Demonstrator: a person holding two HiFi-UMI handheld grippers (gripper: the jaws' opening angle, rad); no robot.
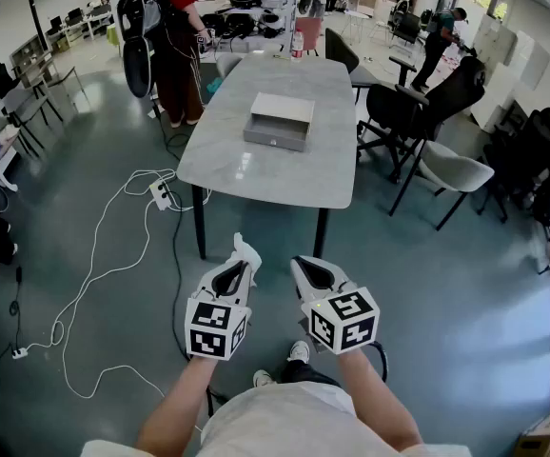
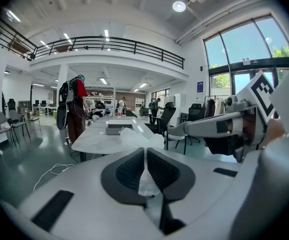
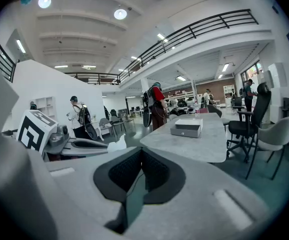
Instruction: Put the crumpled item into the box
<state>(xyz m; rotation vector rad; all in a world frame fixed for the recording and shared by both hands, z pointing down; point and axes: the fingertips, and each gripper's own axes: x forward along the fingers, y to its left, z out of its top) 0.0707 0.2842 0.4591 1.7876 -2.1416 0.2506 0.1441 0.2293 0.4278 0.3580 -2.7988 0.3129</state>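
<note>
A grey, drawer-like box (image 1: 280,122) sits on the long grey table (image 1: 284,174), well ahead of both grippers. My left gripper (image 1: 247,252) hangs short of the table's near end, shut on a crumpled white item (image 2: 137,139). The item is pinched between the dark pads and bunches out past the tips. Beside it, the right gripper (image 1: 299,265) is shut with nothing between its jaws. In the left gripper view the box (image 2: 118,129) is far off. The right gripper view shows the box (image 3: 187,128) on the table and the crumpled item (image 3: 117,145) at the left.
White cables and a power strip (image 1: 161,190) trail over the floor left of the table. Chairs (image 1: 446,169) stand along its right side. A person with a backpack (image 1: 175,36) stands at the far left corner. A red can (image 1: 297,44) is on the table's far end.
</note>
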